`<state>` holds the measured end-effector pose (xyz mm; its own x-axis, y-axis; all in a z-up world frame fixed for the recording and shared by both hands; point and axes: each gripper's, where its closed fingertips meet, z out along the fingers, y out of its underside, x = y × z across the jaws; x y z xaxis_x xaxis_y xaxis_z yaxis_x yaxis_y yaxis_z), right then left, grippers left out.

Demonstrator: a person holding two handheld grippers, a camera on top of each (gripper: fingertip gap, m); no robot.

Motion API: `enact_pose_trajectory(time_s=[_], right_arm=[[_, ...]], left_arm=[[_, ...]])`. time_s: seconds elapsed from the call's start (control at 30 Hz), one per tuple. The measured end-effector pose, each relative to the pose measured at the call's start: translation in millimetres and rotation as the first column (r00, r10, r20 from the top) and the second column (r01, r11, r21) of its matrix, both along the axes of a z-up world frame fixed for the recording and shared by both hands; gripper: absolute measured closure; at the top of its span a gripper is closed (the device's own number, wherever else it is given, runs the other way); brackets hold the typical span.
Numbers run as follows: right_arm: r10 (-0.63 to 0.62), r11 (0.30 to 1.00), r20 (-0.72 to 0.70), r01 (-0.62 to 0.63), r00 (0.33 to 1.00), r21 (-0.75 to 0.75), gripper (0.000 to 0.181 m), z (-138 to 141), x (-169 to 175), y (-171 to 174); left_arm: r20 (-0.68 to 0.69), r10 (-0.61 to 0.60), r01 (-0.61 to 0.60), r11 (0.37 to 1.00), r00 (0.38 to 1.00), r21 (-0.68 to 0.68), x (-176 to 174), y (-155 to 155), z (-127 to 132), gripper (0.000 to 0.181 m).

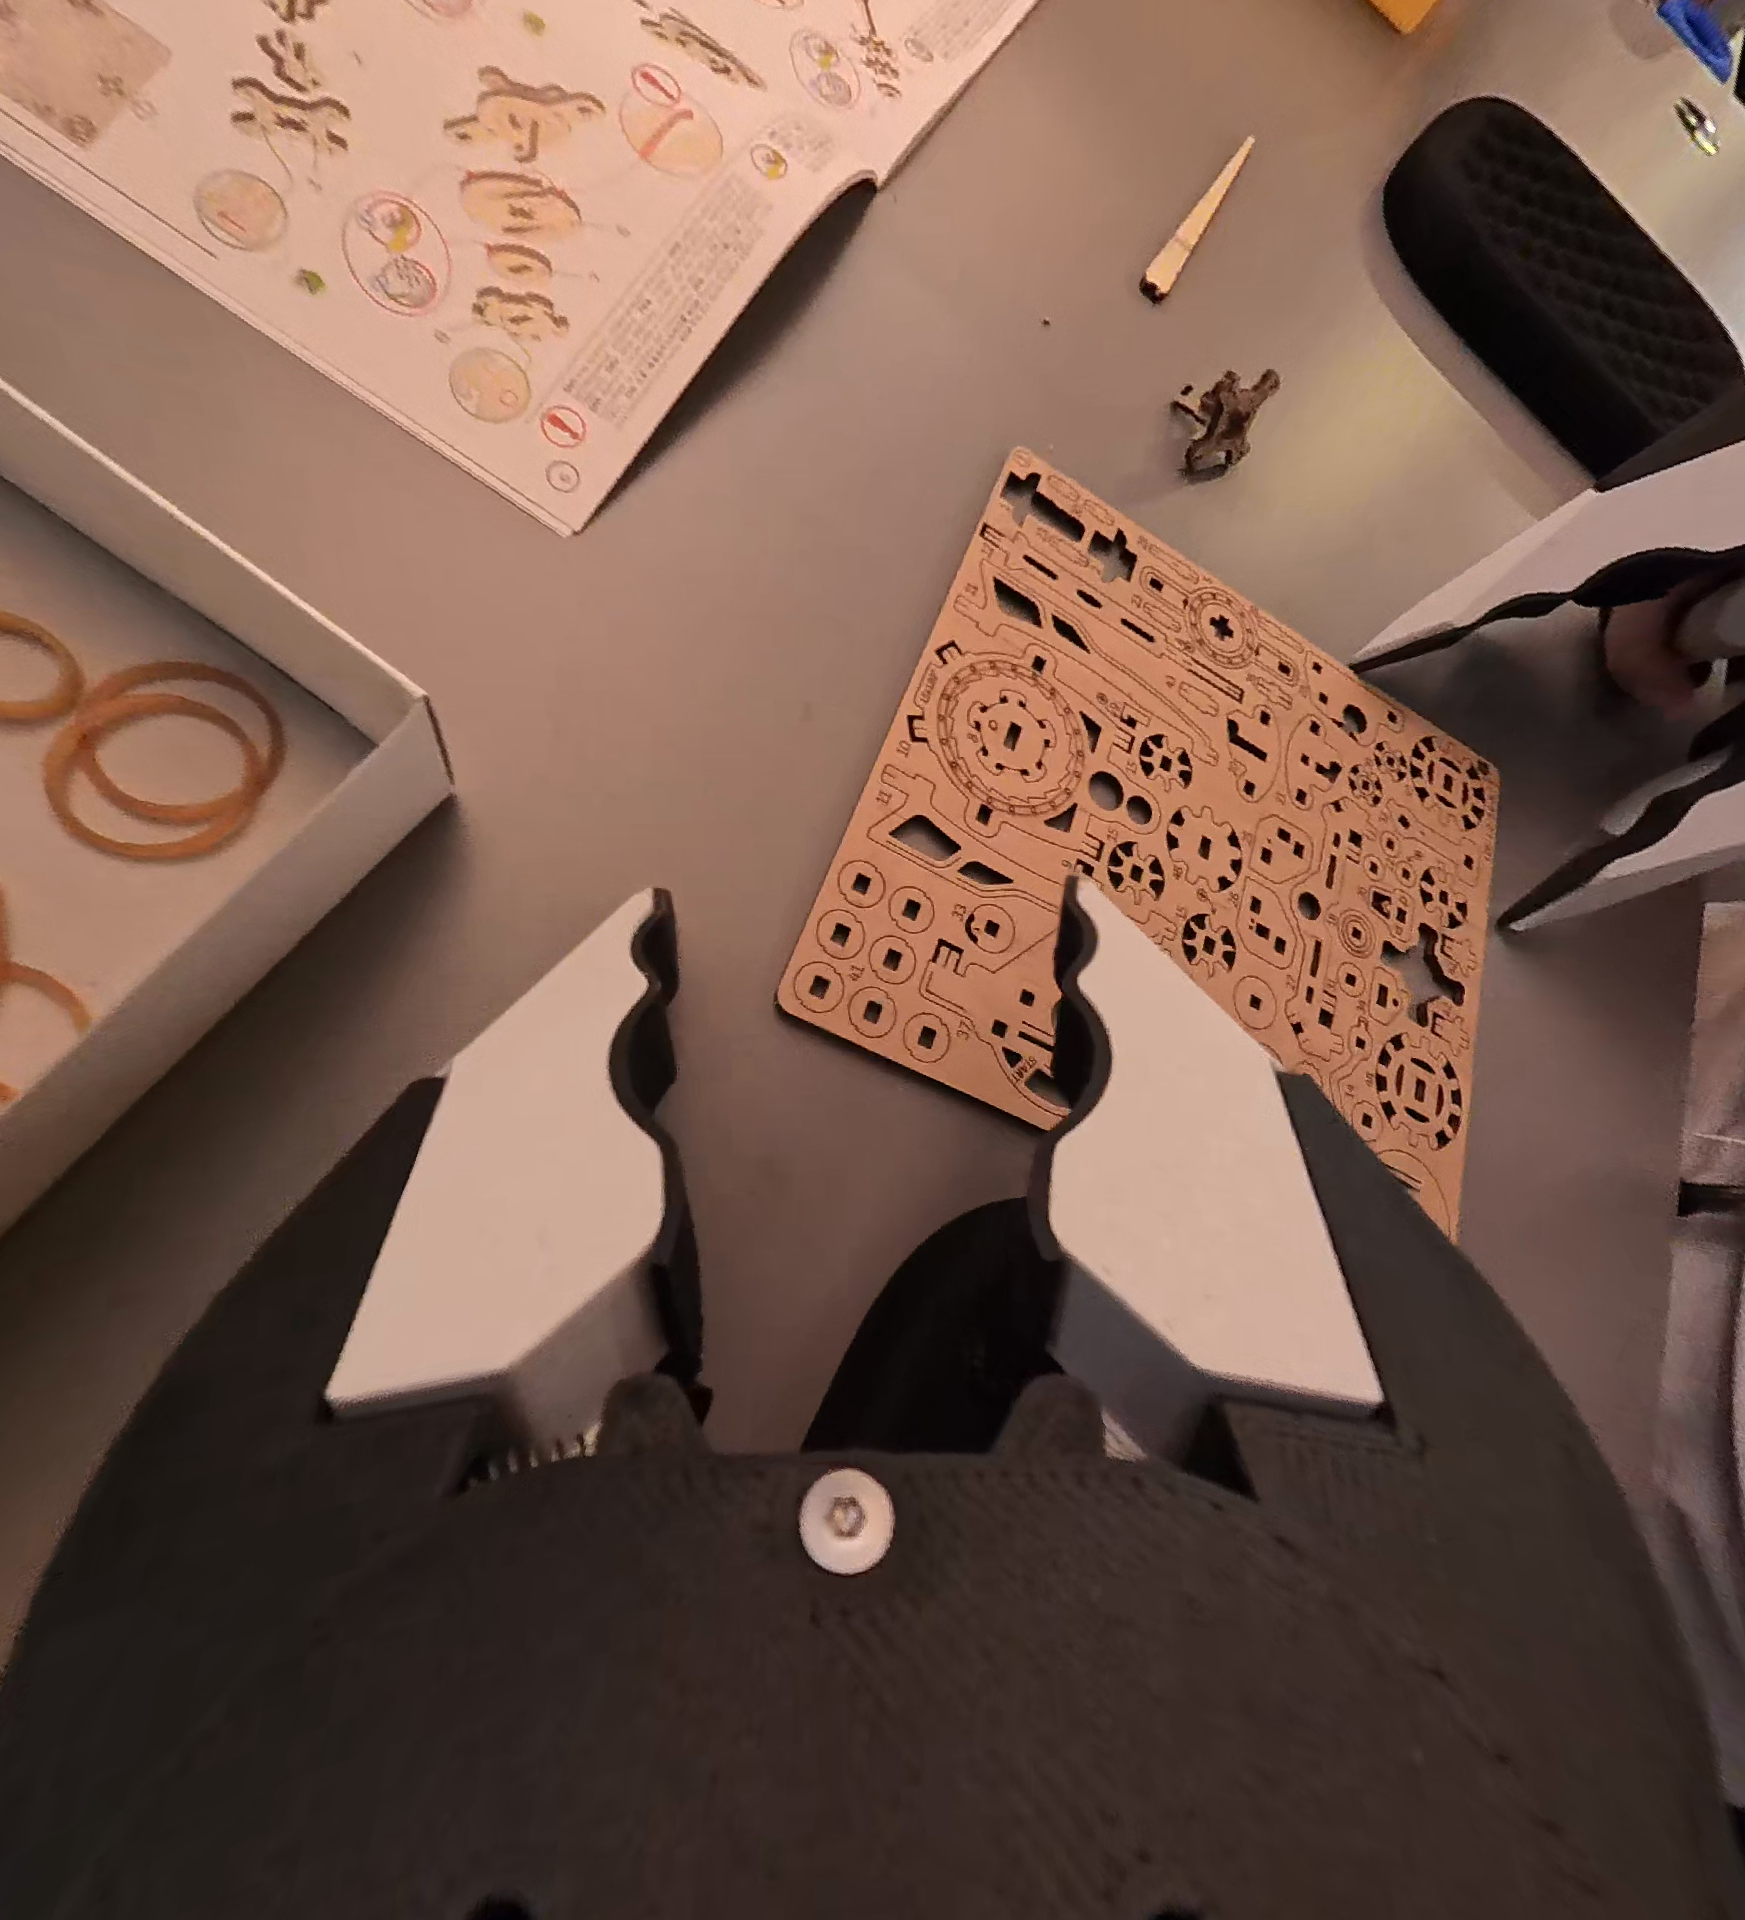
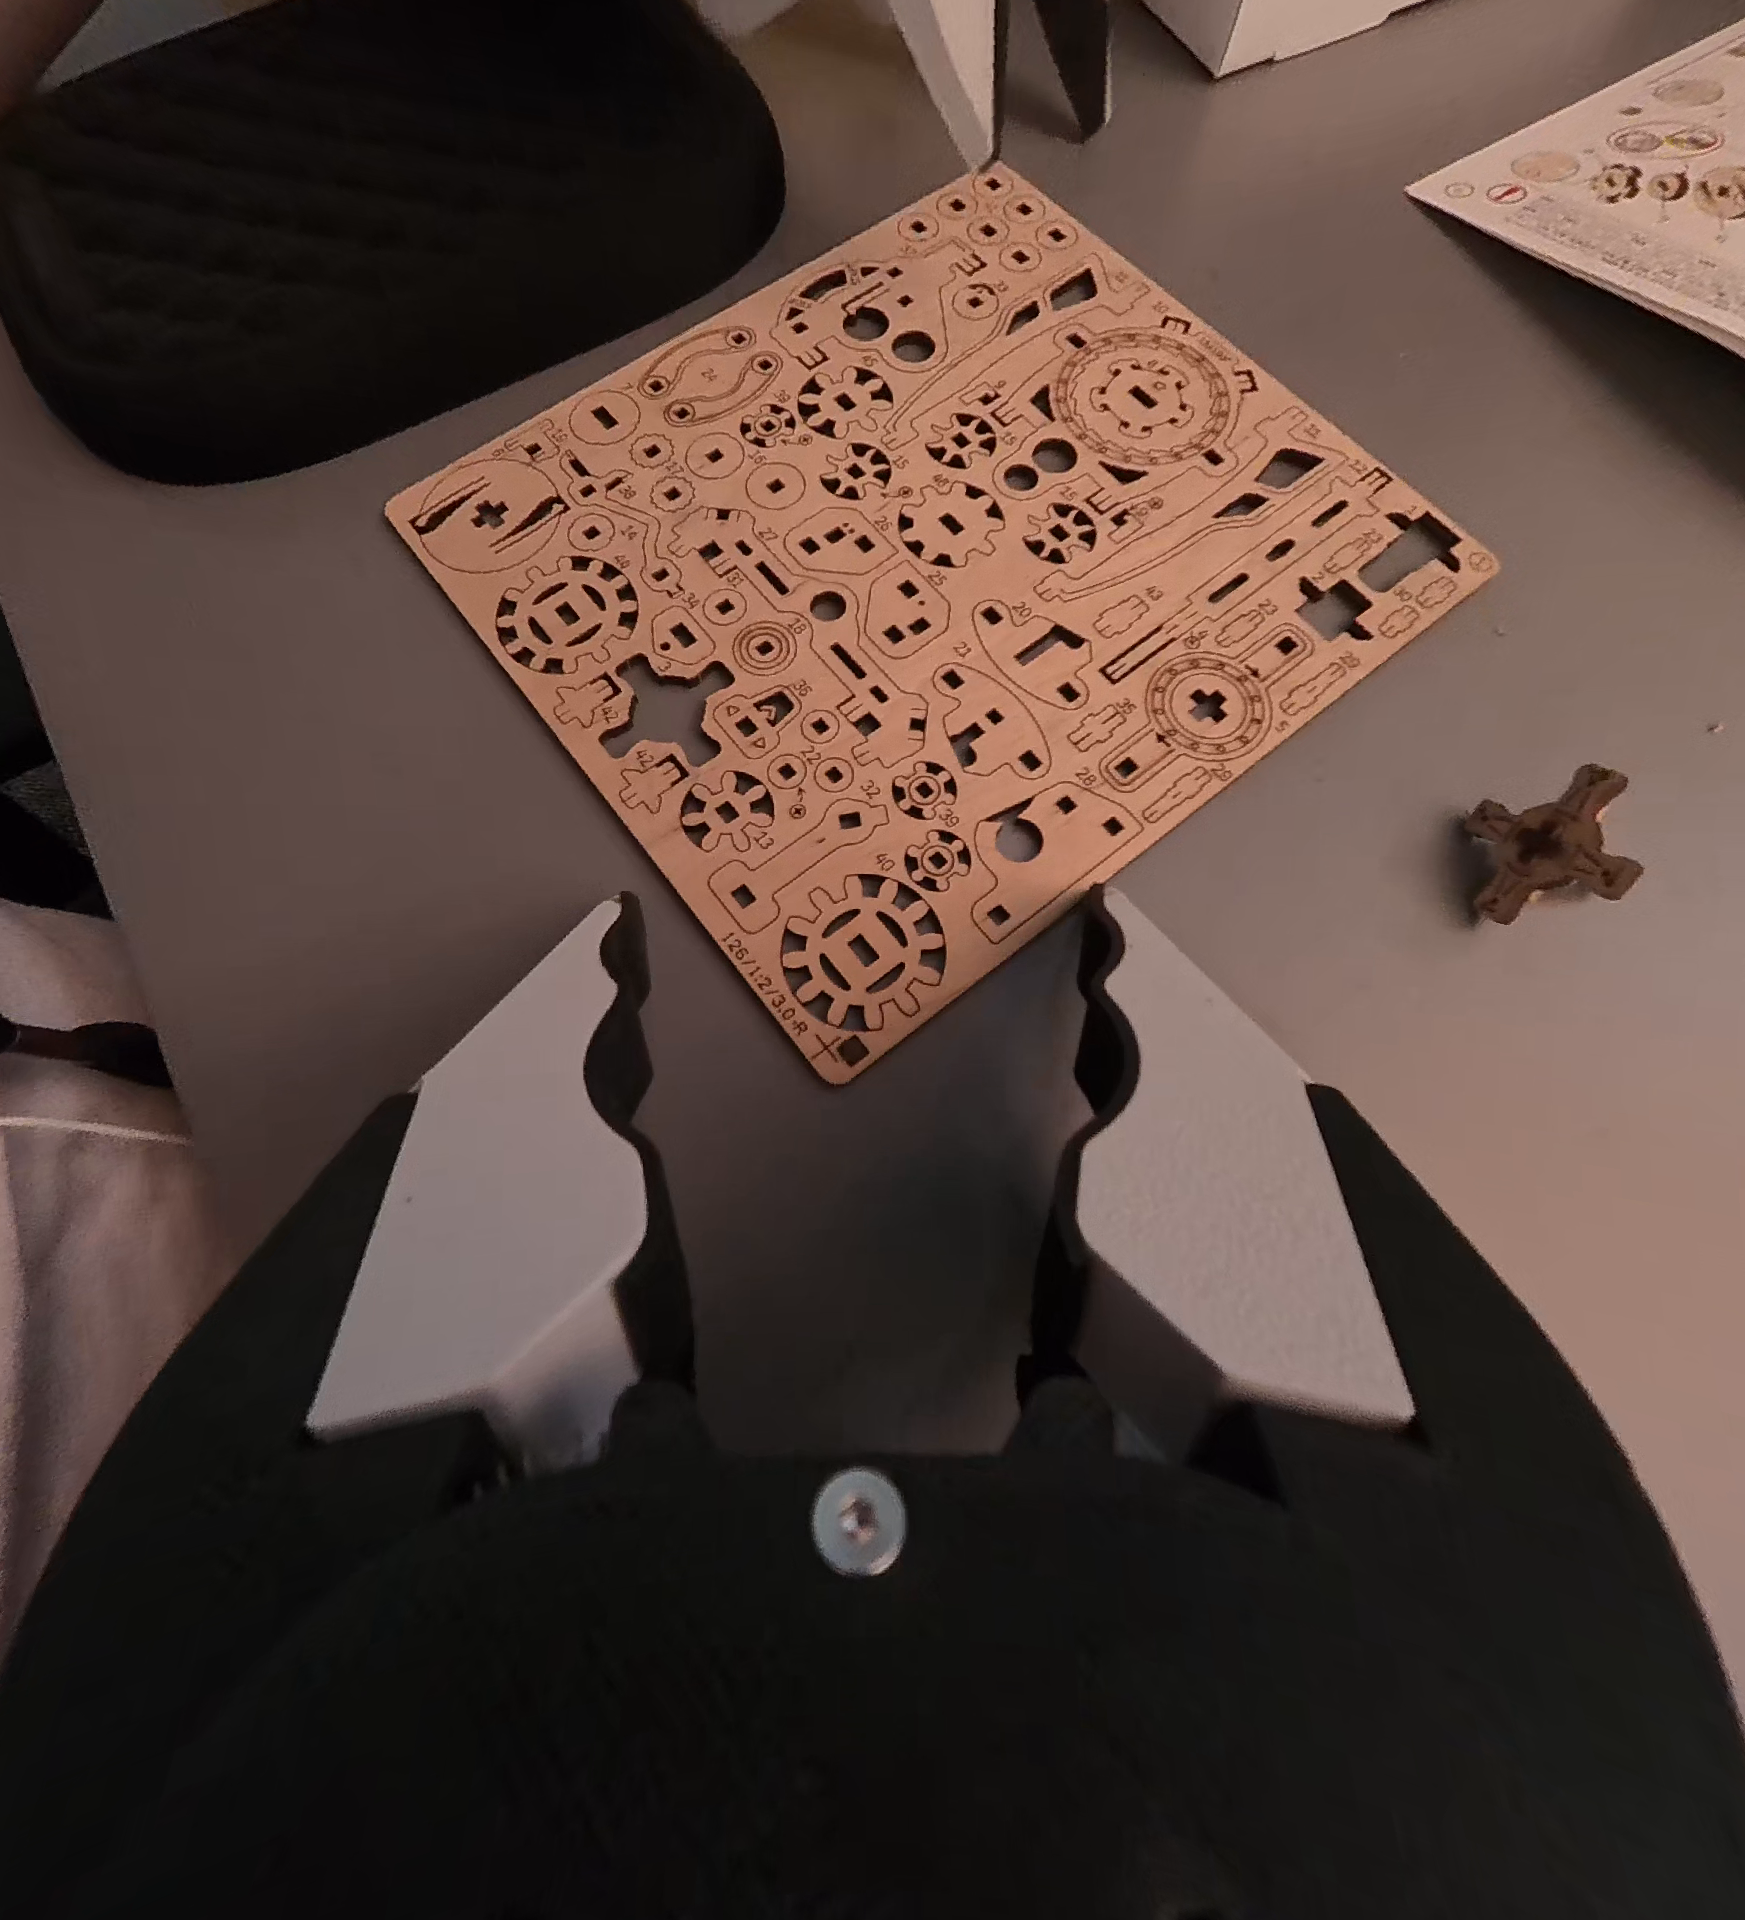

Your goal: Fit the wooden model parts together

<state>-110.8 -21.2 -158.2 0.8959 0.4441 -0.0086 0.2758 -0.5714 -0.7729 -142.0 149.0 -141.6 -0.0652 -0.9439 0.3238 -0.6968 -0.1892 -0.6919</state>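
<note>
1. Left wrist view shows your wooden parts sheet (image 1: 1159, 810) lying flat on the grey table (image 1: 639, 644), between both claws, likely so either can reach it.
2. The dark cross-shaped piece (image 2: 1548, 842) sits apart to the side of the sheet, already freed; the instruction booklet (image 1: 494, 208) lies open beyond, probably for reference.
3. Your left gripper (image 1: 863, 914) hangs spread wide and empty, its right fingertip over the sheet's near edge.
4. Your right gripper (image 2: 863, 920) is equally released, grasping nothing, poised at the sheet's corner.
</note>
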Motion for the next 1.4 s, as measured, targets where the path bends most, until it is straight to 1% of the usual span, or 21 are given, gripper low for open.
enact_pose_trajectory(time_s=[0.13,0.33,0.37,0.6,0.73,0.83,0.9,1.07,1.2,1.27,1.4], right_arm=[[0.0,1.0,0.0,0.0,1.0,0.0,0.098,0.0,0.2,1.5],[-0.001,1.0,0.002,0.001,1.0,0.001,0.099,0.0,0.4,1.4],[-0.001,1.0,0.003,0.001,1.0,0.001,0.099,0.0,0.5,1.3],[-0.003,1.0,0.007,0.003,1.0,0.004,0.099,-0.1,0.9,1.2],[-0.01,1.0,0.008,0.009,1.0,0.005,0.099,-0.1,1.4,0.7],[-0.013,1.0,0.008,0.013,1.0,0.005,0.099,-0.1,1.7,0.2],[-0.013,1.0,0.007,0.013,1.0,0.005,0.099,-0.1,1.7,0.1],[-0.014,1.0,0.006,0.014,1.0,0.005,0.099,-0.1,1.9,0.2],[-0.014,1.0,0.005,0.014,1.0,0.004,0.099,-0.2,2.0,0.3],[-0.014,1.0,0.006,0.014,1.0,0.005,0.099,-0.2,1.9,0.3],[-0.014,1.0,0.004,0.014,1.0,0.004,0.099,-0.3,1.9,0.4]], left_arm=[[-0.011,-0.016,0.017,1.0,1.0,0.017,-0.3,-2.6,-2.1,0.111],[-0.019,-0.082,0.081,0.996,0.996,-0.021,-2.3,-14.7,-2.8,0.129],[-0.021,-0.093,0.092,0.995,0.995,-0.024,-2.6,-16.7,-3.1,0.13],[-0.026,-0.109,0.109,0.994,0.994,0.004,-3.4,-19.0,-3.7,0.128],[-0.037,-0.086,0.085,0.996,0.996,-0.04,-8.9,-14.7,0.8,0.131],[-0.002,-0.065,0.065,0.995,0.998,-0.071,-10.8,-9.6,9.8,0.132],[-0.002,-0.062,0.062,0.994,0.998,-0.093,-13.2,-8.5,11.6,0.132],[-0.026,-0.049,0.045,0.993,0.998,-0.11,-14.7,-5.8,6.9,0.131],[-0.057,-0.043,0.038,0.995,0.997,-0.09,-16.1,-3.3,-0.2,0.131],[-0.06,-0.039,0.034,0.995,0.997,-0.091,-15.8,-2.6,-1.8,0.134],[-0.052,-0.053,0.045,0.99,0.997,-0.136,-14.1,-8.0,-1.1,0.135]])
